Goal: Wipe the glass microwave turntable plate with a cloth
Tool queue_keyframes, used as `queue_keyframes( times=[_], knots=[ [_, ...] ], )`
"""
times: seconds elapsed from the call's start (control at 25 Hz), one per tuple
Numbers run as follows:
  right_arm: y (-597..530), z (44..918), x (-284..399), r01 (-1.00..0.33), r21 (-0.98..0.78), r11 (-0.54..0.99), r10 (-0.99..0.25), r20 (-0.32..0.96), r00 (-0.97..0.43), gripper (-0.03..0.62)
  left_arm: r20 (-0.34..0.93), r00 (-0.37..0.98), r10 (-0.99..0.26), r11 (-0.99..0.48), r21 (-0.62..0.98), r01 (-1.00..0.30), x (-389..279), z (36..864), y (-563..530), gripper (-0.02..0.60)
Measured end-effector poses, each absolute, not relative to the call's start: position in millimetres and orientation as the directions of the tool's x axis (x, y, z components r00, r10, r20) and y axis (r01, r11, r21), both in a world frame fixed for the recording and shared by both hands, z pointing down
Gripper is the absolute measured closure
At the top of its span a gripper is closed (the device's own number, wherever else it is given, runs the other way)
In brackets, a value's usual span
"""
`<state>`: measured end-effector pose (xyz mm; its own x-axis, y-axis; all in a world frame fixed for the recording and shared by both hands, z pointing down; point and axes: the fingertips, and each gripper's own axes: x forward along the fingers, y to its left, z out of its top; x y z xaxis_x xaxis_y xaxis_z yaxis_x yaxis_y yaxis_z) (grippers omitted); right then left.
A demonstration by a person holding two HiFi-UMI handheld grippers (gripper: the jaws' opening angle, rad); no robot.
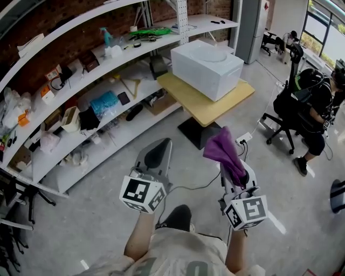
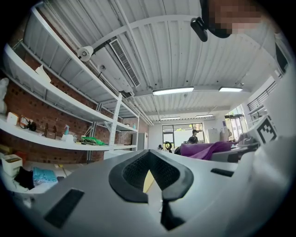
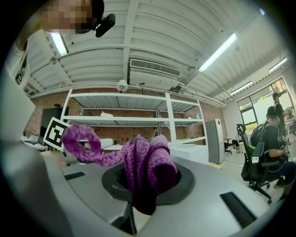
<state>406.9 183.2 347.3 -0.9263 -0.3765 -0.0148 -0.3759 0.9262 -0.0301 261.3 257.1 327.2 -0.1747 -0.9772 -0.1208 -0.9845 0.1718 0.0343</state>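
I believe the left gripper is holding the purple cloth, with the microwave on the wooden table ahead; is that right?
Not quite: the right gripper holds the purple cloth, as the right gripper view shows. The microwave does sit on the wooden table ahead.

No word, brand or number reads clearly. The plainest signs are black-and-white square markers, which are patterns and not letters. In the head view they stand on the cube of the left tongs at 7 o'clock and on the cube of the right tongs at 5 o'clock. One marker shows at 9 o'clock in the right gripper view, just beside the loop of the cloth, and another at 3 o'clock in the left gripper view. Large pale print on the person's shirt at 6 o'clock is cut off. A small red sign at 1 o'clock is too small to read.
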Motion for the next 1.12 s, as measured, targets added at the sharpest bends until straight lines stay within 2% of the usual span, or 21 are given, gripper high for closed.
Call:
queue_keyframes(
  times=[0.32,0.64,1.12],
  knots=[
    [144,354,361,-0.369,-0.036,0.929,-0.369,0.007,-0.929,0.528,-0.124,-0.182,-0.975,0.180,0.024,-0.983,217,330,220,0.580],
    [90,367,252,-0.383,-0.018,0.923,-0.382,0.046,-0.923,0.528,-0.116,-0.168,-0.979,0.163,0.051,-0.985,99,344,159,0.580],
    [-26,331,99,-0.549,-0.028,0.835,-0.549,0.003,-0.836,0.528,-0.110,0.045,-0.993,-0.047,0.019,-0.999,-63,313,15,0.580]
  ],
)
